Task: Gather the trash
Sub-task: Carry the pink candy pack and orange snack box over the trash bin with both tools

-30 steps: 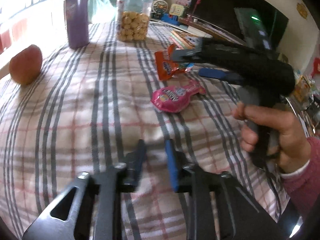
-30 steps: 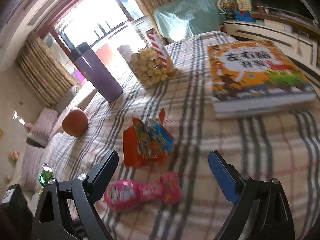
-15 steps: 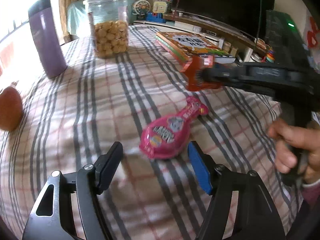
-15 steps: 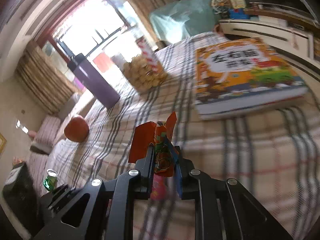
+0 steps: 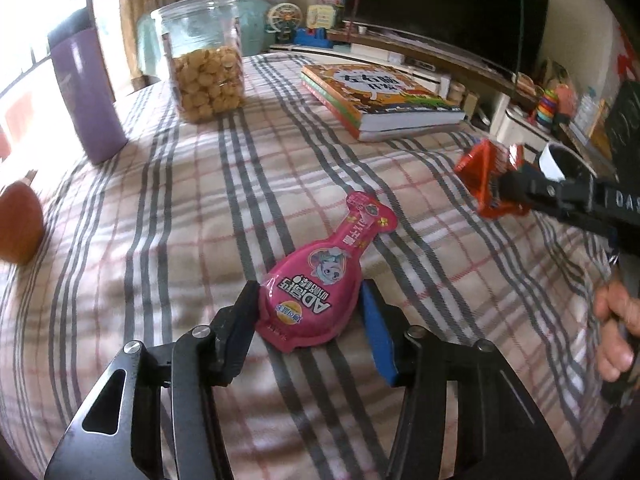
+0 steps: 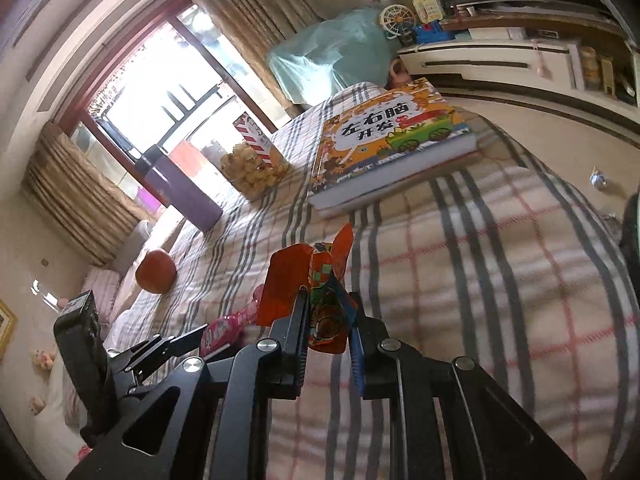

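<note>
So the left tool (image 5: 308, 312) sits low in the left wrist view with its jaws straddling the fat end of the pink pouch (image 5: 320, 284). They're closing in on it; the left pad looks right at the pouch's edge, while the blue pad on the right stands just off it. The pouch lies flat on the checked cloth of the desk (image 5: 168, 208), neck pointing toward the upper right.

At the right edge of that frame, the right tool (image 5: 496, 192) is pinching the orange wrapper (image 5: 480, 176), which is up off the cloth. The right wrist view shows it better: the right tool (image 6: 326, 320) is pressed together on the crumpled orange wrapper (image 6: 296, 280), which sticks up from between the pads. A hand (image 5: 616, 332) grips that tool's handle at lower right.

Rest of the desk: a cookie jar (image 5: 204, 60) and a purple bottle (image 5: 86, 92) at upper left, books (image 5: 380, 96) upper centre, and an orange fruit (image 6: 156, 270) at the left side.
</note>
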### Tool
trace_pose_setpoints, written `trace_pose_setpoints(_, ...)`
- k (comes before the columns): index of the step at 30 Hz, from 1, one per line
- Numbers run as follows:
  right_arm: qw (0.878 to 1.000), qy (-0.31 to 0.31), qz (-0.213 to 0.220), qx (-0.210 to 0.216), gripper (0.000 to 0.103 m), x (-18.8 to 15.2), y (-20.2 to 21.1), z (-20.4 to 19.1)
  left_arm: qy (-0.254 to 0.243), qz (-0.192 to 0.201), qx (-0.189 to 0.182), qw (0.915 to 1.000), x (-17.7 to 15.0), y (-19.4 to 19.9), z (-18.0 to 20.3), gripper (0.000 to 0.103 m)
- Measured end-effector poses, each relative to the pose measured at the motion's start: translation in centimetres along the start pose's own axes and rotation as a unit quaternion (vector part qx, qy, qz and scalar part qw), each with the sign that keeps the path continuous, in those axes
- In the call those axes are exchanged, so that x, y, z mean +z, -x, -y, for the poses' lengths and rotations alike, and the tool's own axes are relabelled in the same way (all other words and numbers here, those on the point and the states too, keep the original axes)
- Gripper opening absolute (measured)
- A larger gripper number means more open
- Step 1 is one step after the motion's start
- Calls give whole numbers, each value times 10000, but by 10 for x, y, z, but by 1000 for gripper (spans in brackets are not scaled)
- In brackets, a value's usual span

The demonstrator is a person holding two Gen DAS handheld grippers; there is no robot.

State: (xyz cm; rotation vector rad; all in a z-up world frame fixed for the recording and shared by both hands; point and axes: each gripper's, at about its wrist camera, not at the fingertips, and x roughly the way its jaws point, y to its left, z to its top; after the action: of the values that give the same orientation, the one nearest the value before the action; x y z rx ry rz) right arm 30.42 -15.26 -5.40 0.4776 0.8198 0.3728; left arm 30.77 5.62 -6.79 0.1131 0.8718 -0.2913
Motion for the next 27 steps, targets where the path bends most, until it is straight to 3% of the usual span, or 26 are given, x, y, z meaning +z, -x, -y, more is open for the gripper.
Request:
trace_pose_setpoints(11, 10000, 83, -42, -4, 18, -38, 41, 10, 560, 228, -240, 9979, -23, 37, 46, 49)
trace_pose_setpoints(27, 9994, -166, 267, -156, 18, -70, 106, 53, 270, 169, -468, 9984, -34, 48, 129, 49)
